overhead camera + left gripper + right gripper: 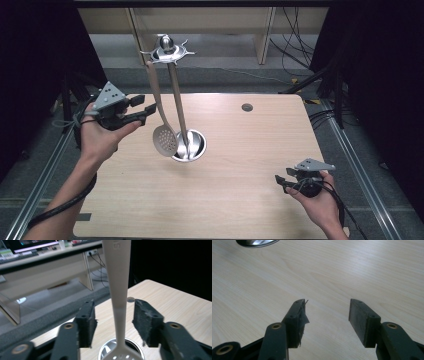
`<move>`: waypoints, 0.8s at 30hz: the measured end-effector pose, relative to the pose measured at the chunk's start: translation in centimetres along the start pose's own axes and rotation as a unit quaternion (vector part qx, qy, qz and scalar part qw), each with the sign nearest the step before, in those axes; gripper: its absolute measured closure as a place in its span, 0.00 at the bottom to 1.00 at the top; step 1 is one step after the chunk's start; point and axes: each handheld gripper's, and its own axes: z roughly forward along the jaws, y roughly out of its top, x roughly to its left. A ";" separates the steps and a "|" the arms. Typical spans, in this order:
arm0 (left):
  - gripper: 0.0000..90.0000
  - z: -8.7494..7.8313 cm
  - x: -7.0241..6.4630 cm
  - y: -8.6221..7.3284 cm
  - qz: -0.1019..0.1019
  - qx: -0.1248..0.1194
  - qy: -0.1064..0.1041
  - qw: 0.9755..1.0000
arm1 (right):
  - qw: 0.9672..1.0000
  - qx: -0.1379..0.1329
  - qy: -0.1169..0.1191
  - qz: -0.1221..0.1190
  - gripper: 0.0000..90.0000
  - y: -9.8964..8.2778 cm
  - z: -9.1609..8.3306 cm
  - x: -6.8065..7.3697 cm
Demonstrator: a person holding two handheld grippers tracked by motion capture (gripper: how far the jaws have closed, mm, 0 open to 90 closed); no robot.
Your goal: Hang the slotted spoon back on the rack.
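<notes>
Our left gripper (142, 107) sits at the table's left edge with its jaws spread apart; in the left gripper view the white handle of the slotted spoon (117, 297) runs up between the two pads, with a clear gap on each side, so nothing is clamped. Our right gripper (281, 179) hovers low over the near right part of the wooden table (250, 150), jaws likewise parted, and the right gripper view shows bare wood between them.

We count one slotted spoon (161, 122), pale and perforated in its bowl. It hangs by the top of its handle from an arm of the utensil stand (176, 90) and slants down to the left of the stand's pole, its bowl just beside the round base and partly in front of it. There is one stand: a shiny metal pole that rises from a dished base near the middle of the table to a star-shaped crown with several short arms. The stand carries no other utensil that we can make out.

As for writing, the top of the spoon handle in the left gripper view bears a small embossed mark, cut off by the frame edge and too blurred for us to read. One small round grey fitting (247, 107) is set into the table top towards the far side. We see two grey three-cornered plates, one on each gripper.
</notes>
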 end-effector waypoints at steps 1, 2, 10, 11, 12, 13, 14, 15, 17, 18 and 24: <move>0.50 -0.3 0.0 -0.4 0.000 -0.002 0.002 1.000 | 1.000 0.000 0.001 0.004 0.53 0.0 0.0 0.1; 0.50 -0.7 -0.1 -1.1 -0.002 -0.005 0.005 1.000 | 1.000 0.000 0.001 0.004 0.53 0.0 0.0 0.1; 0.45 -2.4 -0.7 -6.2 -0.015 -0.007 0.016 1.000 | 1.000 -0.002 0.001 0.002 0.53 0.0 0.0 0.1; 0.45 -2.6 -0.8 -7.0 -0.018 -0.005 0.019 1.000 | 1.000 -0.005 0.001 0.004 0.53 0.0 0.1 0.1; 0.45 -2.6 -0.9 -7.8 -0.022 -0.006 0.018 1.000 | 1.000 -0.005 0.001 0.004 0.53 0.0 0.1 0.1; 0.44 -2.7 -1.0 -8.5 -0.026 -0.005 0.018 0.999 | 1.000 -0.009 -0.004 -0.009 0.53 -0.1 0.2 0.0; 0.44 -2.7 -1.2 -9.2 -0.029 -0.001 0.020 0.999 | 1.000 -0.008 -0.004 -0.010 0.53 -0.1 0.2 0.0; 0.44 -2.7 -1.3 -10.6 -0.032 0.007 0.021 0.999 | 1.000 -0.007 0.000 0.004 0.53 0.0 0.2 0.2; 0.44 -2.7 -1.5 -11.8 -0.035 0.018 0.025 0.999 | 1.000 -0.003 0.001 -0.008 0.52 0.0 0.1 0.0; 0.43 -2.7 -1.5 -11.8 -0.035 0.018 0.025 0.999 | 1.000 -0.003 0.001 -0.008 0.52 0.0 0.1 0.0; 0.42 -2.2 -2.0 -15.5 -0.043 0.057 0.027 0.997 | 1.000 -0.010 -0.002 -0.017 0.52 -0.1 0.3 -0.2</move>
